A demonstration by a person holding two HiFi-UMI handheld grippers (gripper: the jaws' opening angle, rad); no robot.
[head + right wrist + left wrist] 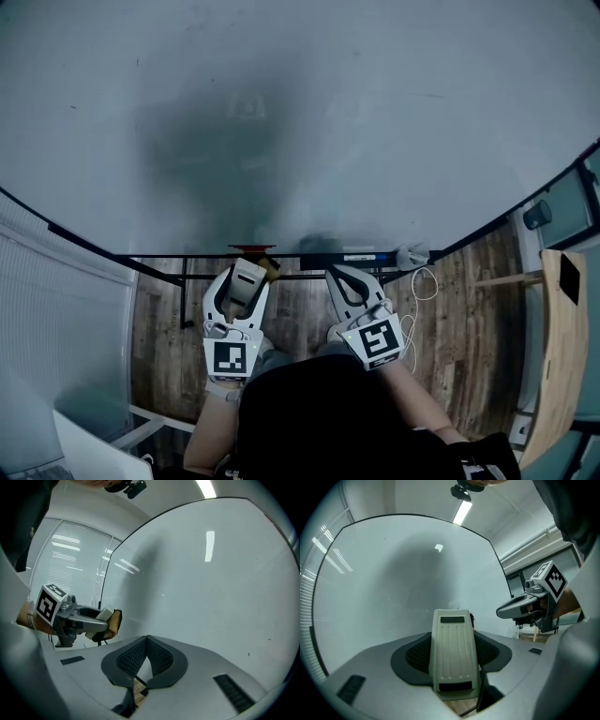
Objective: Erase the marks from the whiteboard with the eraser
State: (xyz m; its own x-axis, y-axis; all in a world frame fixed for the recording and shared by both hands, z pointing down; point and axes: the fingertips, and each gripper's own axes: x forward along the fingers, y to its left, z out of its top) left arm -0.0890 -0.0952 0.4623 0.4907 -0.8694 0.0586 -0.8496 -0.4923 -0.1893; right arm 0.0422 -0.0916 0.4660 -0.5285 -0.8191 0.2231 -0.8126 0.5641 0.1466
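The whiteboard [300, 122] fills the upper head view; it looks nearly bare, with a faint smudge [246, 106] and a few tiny specks. My left gripper [249, 274] sits just below the board's lower edge, shut on a beige eraser [247, 281] with a yellowish pad. In the left gripper view the eraser [453, 653] stands upright between the dark pads of my left gripper [454, 646]. My right gripper [337, 276] hovers beside it at the same height, shut with nothing held. In the right gripper view its pads meet at my right gripper [146, 641], facing the board [211, 588].
The board's ledge [197, 257] carries a red item [251, 248], a dark block [322, 246] and a white object [412, 255] with a cable. A wooden panel [562, 347] stands at the right. Window blinds [47, 281] are at the left, over a wood floor.
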